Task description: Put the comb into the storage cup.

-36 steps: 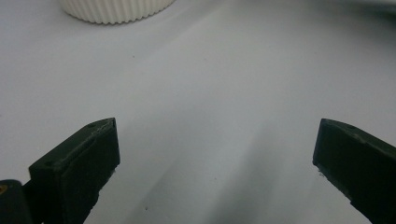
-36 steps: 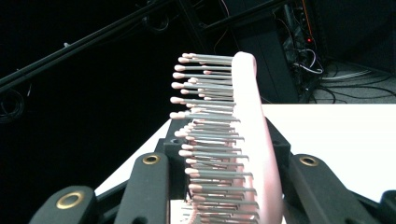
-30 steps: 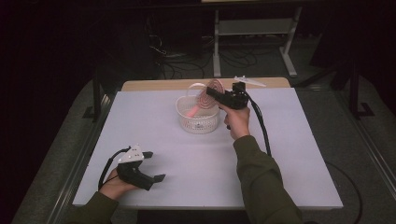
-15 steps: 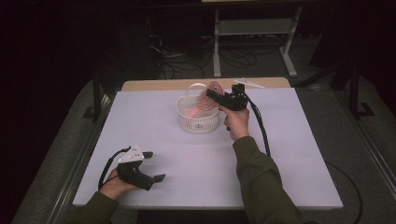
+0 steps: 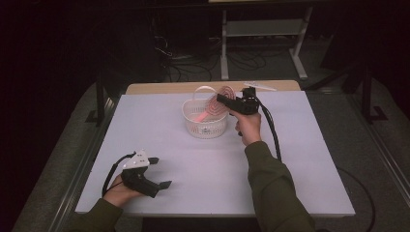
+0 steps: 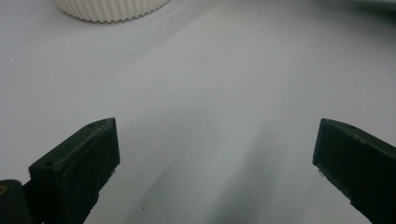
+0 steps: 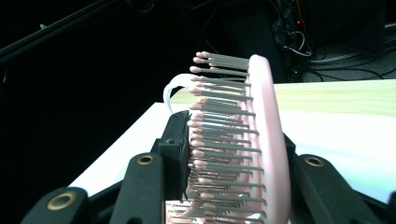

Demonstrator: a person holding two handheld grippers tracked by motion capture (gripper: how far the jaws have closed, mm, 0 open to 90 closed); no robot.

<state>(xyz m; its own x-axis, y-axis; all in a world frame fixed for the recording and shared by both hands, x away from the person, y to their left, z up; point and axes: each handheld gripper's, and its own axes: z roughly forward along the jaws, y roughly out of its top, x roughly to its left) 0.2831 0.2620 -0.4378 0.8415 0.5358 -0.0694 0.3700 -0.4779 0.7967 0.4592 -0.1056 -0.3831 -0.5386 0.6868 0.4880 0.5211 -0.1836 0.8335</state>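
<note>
The pink plastic hairbrush [image 7: 261,154] with rows of grey pins tipped in pink is gripped in the right gripper [image 5: 227,102], its head standing up between the two black jaws. These jaws have just been opening a little, yet the brush is between them and the pads look pressed on its bristle side and its smooth back. In the high view the brush [image 5: 212,108] slants down into the white ribbed plastic basket [image 5: 205,126] with a looped handle, which stands at about twelve o'clock on the white table [image 5: 300,164], near its far edge. Judging from this, the placing is nearly done: the handle end is already inside the basket, and what is left is to let go and draw the hand away. Whether the handle rests on the basket floor I cannot tell. The left gripper [image 5: 153,173] lies idle at about seven o'clock, jaws spread wide over bare table with nothing between them.
</note>
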